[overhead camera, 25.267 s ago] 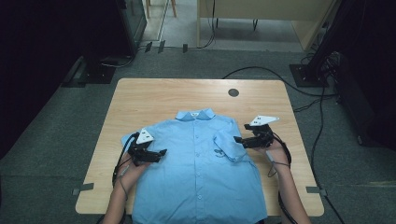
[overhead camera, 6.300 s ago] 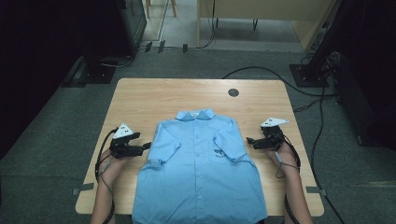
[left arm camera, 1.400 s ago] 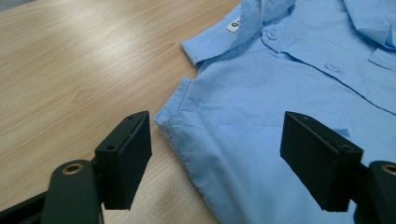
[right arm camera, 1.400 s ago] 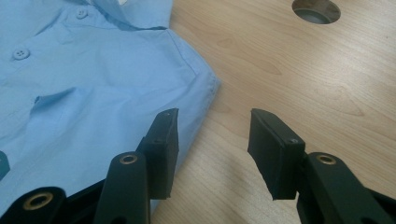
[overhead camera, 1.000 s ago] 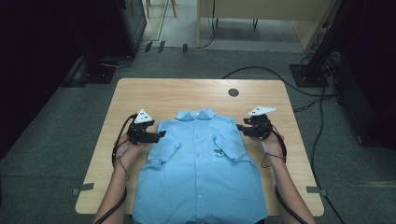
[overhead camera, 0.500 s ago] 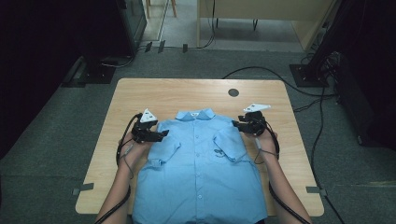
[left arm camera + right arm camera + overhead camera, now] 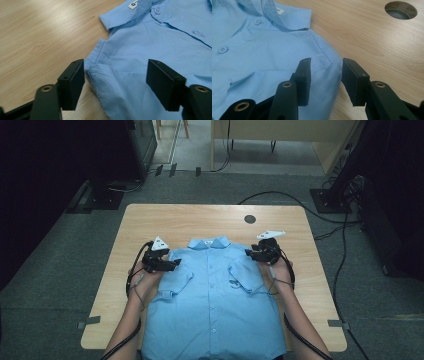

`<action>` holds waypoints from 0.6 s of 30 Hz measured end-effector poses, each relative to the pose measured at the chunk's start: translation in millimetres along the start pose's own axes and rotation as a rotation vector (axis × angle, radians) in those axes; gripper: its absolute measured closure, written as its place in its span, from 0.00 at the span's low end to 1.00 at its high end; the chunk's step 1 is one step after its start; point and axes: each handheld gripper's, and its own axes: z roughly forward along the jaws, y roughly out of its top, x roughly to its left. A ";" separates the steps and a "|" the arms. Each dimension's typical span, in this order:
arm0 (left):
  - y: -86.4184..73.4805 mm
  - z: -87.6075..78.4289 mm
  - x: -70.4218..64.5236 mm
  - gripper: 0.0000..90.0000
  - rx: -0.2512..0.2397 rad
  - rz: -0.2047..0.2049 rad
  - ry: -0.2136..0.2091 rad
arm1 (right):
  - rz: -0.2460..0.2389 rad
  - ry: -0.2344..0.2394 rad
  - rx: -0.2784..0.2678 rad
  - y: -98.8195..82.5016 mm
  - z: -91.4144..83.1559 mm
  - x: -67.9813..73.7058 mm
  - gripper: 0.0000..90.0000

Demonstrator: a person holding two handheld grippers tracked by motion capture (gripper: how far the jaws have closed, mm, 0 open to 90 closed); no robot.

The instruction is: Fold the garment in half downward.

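The step in hand looks like taking hold of the 2 shoulders of the light blue shirt, most likely to fold it, since both sleeves already lie folded in over the front. The shirt lies flat and face up on the wooden table, buttoned down the middle, collar toward the far edge and the hem running to the near edge between the person's forearms. The left gripper has its jaws wide apart, straddling the corner of the left shoulder, one jaw over bare wood just beside the seam and the other over the cloth. The right gripper has its jaws spread less widely, set around the outer corner of the right shoulder; they are not closed on it, and I cannot tell whether either touches the fabric. The next move, as I judge it, calls for both sets of jaws to close on the doubled cloth at the shoulder corners, pinching both layers, sleeve included, so nothing slips when lifted. A round cable hole sits well beyond the right shoulder
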 end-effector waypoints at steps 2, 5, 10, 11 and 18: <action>-0.2 0.4 0.4 0.48 0.003 0.000 0.006 | 0.000 0.000 0.000 0.0 0.0 0.0 0.70; -0.8 0.4 1.7 0.61 0.007 -0.002 0.029 | 0.003 0.001 0.011 -1.9 3.1 -0.4 0.74; -2.7 0.2 3.3 0.64 0.026 0.016 0.061 | -0.011 -0.005 0.025 -3.5 5.7 -0.9 0.82; -2.7 0.2 3.3 0.66 0.026 0.016 0.061 | -0.011 -0.005 0.025 -3.5 5.7 -0.9 0.82; -9.2 -5.9 11.1 0.85 0.019 -0.002 0.084 | -0.061 -0.031 0.025 -4.0 4.9 0.8 0.98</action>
